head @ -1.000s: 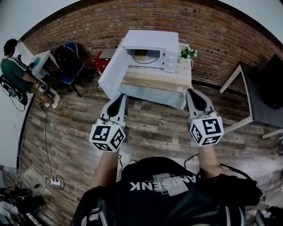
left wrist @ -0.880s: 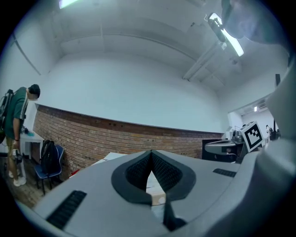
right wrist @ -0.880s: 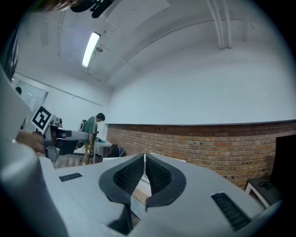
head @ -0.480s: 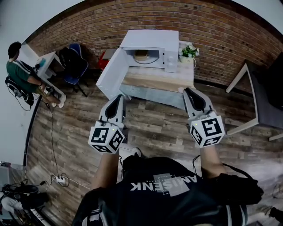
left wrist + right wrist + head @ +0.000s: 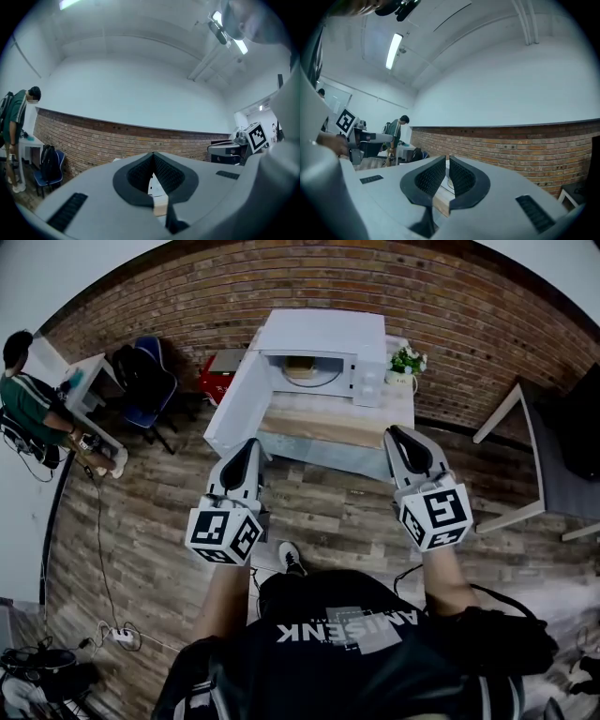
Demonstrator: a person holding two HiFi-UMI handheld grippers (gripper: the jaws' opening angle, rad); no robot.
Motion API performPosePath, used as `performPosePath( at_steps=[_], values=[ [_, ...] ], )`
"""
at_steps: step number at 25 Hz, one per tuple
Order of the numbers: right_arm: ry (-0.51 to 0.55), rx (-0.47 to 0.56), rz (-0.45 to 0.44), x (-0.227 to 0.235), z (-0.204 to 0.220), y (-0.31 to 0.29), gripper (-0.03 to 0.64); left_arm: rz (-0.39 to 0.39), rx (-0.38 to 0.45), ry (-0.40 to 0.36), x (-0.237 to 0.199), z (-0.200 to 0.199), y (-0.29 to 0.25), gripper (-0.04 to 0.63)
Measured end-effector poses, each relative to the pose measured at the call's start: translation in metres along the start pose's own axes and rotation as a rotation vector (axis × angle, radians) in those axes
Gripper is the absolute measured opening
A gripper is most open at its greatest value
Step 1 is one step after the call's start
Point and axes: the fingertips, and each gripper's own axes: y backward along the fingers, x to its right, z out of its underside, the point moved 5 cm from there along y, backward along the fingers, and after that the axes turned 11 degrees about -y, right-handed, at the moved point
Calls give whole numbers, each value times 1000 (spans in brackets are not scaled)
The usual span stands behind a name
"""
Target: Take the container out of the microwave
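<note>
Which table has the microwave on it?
The wood-topped table in the middle, which also holds a potted plant. The white desk and the dark table don't.

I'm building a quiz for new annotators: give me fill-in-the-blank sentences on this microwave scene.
The door of the microwave stands ____.
The container sits ____ the microwave.
In the head view, the potted plant stands at the microwave's ____ side.
The left gripper and the right gripper both have jaws ____.
Missing: open; inside; right; shut.
</note>
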Motion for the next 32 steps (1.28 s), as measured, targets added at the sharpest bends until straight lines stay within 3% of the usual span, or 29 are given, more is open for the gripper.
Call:
performPosePath(
  at_steps=[7, 19, 32],
  values=[
    [8, -19, 16, -6, -2, -61, 44, -5, -2, 10, -54, 14, -33, 12],
    [28, -65, 49, -21, 0, -146, 44, 57, -9, 52, -124, 41, -78, 12],
    [42, -65, 124, -42, -10, -234, 44, 110, -14, 48, -211, 57, -106, 12]
  ],
)
